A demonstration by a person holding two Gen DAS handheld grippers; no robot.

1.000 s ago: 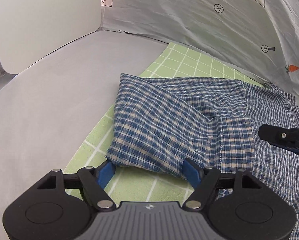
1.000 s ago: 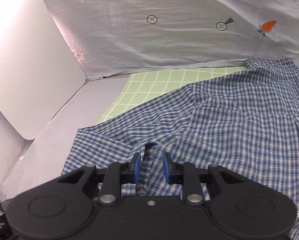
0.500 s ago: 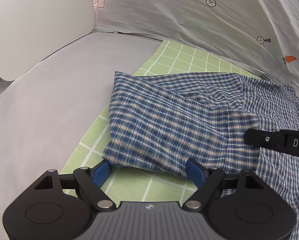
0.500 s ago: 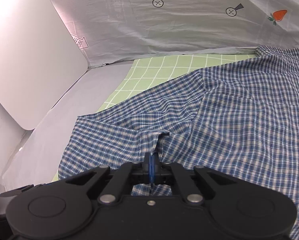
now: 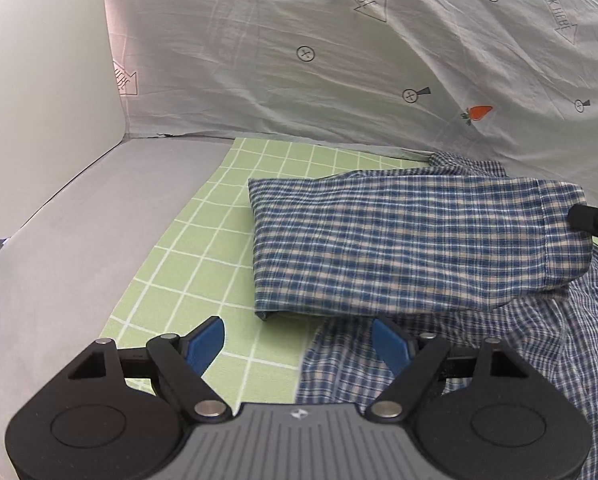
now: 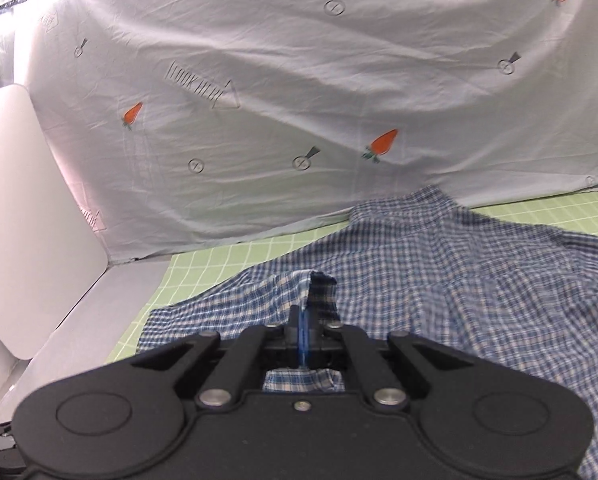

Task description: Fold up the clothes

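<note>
A blue plaid shirt point(image 5: 499, 364) lies on a green checked mat point(image 5: 203, 248). Its sleeve point(image 5: 399, 248) stretches from a fold at the left to the cuff point(image 5: 559, 232) at the right. There the tip of my right gripper point(image 5: 595, 220) holds it above the shirt body. In the right wrist view my right gripper point(image 6: 303, 332) is shut on a pinched ridge of sleeve fabric point(image 6: 311, 288), with the shirt point(image 6: 459, 280) spread beyond it. My left gripper point(image 5: 299, 344) stands open just short of the sleeve's near edge, with nothing pressed between its blue pads point(image 5: 205, 344).
A grey sheet point(image 5: 339, 80) printed with carrots and arrows hangs close behind the mat. A white panel point(image 5: 39, 80) stands at the left. Grey tabletop point(image 5: 59, 280) lies left of the mat, and more mat point(image 6: 559, 212) shows to the right of the shirt.
My right gripper shut on the sleeve fabric, then lifted and pulled it right, drawing the sleeve taut. My left gripper, still open, moved back off the sleeve's edge and rose.
</note>
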